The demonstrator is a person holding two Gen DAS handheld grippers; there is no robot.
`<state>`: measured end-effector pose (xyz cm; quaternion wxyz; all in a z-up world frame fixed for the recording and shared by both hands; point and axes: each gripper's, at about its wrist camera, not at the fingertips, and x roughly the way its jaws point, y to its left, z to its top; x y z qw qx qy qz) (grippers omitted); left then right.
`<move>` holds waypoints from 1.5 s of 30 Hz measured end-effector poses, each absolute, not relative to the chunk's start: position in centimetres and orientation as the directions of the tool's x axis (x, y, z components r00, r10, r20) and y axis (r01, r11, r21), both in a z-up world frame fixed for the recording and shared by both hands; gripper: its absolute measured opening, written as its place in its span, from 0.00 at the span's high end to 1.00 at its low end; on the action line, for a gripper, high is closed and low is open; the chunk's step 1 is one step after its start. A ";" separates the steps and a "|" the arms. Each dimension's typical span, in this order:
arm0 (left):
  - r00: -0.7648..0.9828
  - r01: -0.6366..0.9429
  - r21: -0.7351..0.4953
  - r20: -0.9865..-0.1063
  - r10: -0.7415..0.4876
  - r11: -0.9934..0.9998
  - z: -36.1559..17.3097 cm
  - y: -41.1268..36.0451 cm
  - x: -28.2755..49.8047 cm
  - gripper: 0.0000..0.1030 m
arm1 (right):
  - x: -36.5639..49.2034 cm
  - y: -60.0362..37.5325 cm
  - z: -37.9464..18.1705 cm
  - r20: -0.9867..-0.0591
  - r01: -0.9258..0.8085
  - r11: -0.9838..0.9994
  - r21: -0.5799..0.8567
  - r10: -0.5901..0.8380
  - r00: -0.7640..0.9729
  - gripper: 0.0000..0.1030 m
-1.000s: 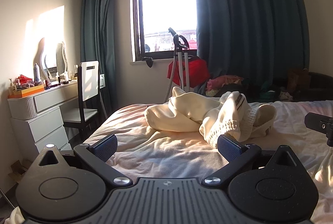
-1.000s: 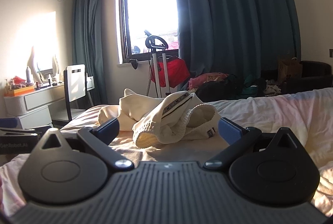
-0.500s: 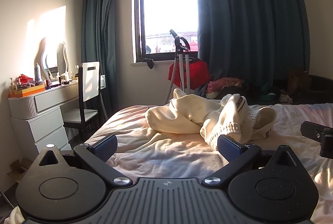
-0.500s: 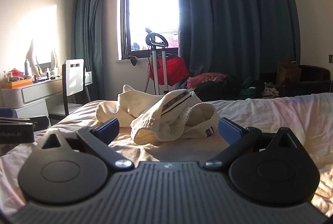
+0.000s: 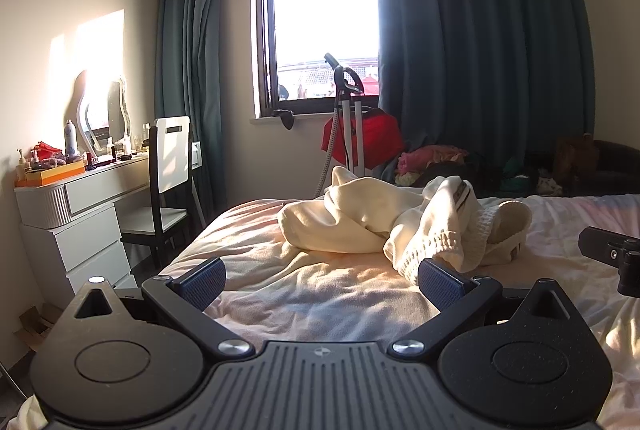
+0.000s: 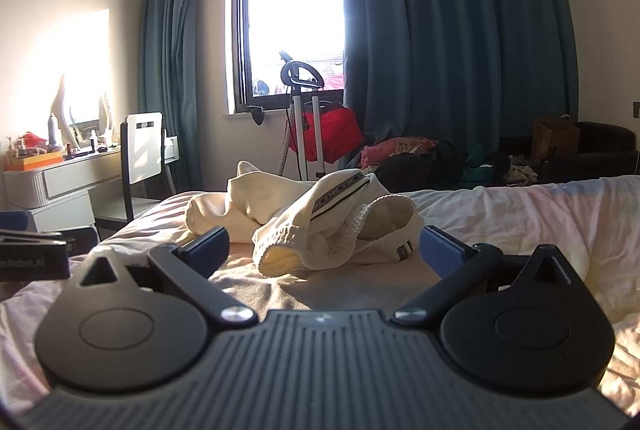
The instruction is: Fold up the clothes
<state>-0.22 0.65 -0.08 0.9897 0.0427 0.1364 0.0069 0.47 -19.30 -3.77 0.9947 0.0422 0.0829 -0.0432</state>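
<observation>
L gripper (image 5: 322, 280) wide apart; cream garment (image 5: 384, 220) crumpled on bed (image 5: 280, 282).

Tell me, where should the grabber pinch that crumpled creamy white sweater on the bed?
Probably the ribbed knit cuff at the near end of the crumpled cream sweater. It sticks out toward the open right gripper, a thick free edge lying on the bed sheet, so come straight from the front, low.

We see only part of the right gripper (image 5: 614, 258) at the left view's edge. The bed (image 5: 280, 270) runs out of frame, its near end behind the gripper bodies. Bottles (image 5: 71, 138) on the dresser (image 5: 92, 190) are too small to read (labels too).
</observation>
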 end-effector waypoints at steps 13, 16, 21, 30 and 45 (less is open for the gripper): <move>0.964 0.099 0.070 -0.253 -0.078 0.993 -1.4 0.7 0.4 0.00 | -0.7 -20.1 -2.4 -0.147 0.121 0.979 0.162 -0.097 0.984 0.00; 0.958 0.128 0.099 -0.271 -0.097 0.987 -2.8 0.0 1.4 0.00 | -0.8 -21.0 -0.6 -0.143 0.123 0.970 0.212 -0.093 0.985 0.00; 0.946 0.146 0.198 -0.315 -0.078 0.969 -5.6 -2.1 4.6 0.00 | 0.3 -22.9 2.6 -0.152 0.112 0.956 0.269 -0.073 0.986 0.00; 0.948 0.207 0.507 -0.317 -0.042 0.837 -10.3 -7.9 14.4 0.00 | 2.3 -25.9 -1.2 -0.247 0.169 0.939 0.299 -0.095 0.964 0.00; 0.967 -0.004 0.466 -0.224 0.123 0.885 -10.2 -13.0 28.6 0.17 | 10.9 -31.1 -9.5 -0.382 0.252 0.886 0.389 -0.094 0.920 0.00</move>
